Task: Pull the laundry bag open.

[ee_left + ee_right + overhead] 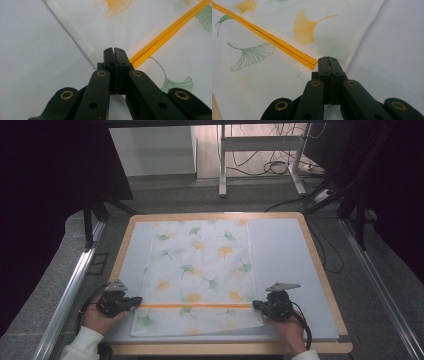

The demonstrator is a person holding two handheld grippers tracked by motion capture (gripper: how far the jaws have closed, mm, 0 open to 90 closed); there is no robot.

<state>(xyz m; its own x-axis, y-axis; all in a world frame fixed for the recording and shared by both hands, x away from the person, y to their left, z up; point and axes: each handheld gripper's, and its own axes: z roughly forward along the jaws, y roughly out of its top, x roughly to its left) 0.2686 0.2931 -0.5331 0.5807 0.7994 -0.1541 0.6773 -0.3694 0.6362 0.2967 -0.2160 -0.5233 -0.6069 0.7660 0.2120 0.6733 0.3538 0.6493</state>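
Your table takes up most of the high view: a wooden-edged top covered by a pale grey mat, with grey floor, metal rails and a tangle of cables beyond its far edge. On the mat, a little left of centre, lies the white mesh bag printed with green and yellow ginkgo leaves; it is spread flat, its long sides running away from you and its near edge close to the table's front rim. Across the bag's near end runs the orange zipper, a straight line from the left edge to the right edge of the bag. You hold one gripper at each end of that line. Your left gripper sits at the bag's left edge with its tips at the left end of the zipper; in the left gripper view the left gripper's jaws are pressed together, right at the fabric's edge where the zipper ends, though you cannot tell from that view whether fabric is caught between them. Your right gripper sits at the bag's right edge; in the right gripper view the right gripper's jaws are likewise pressed together, just beside the zipper's end, and a thin sliver of something pale shows in the seam between them.
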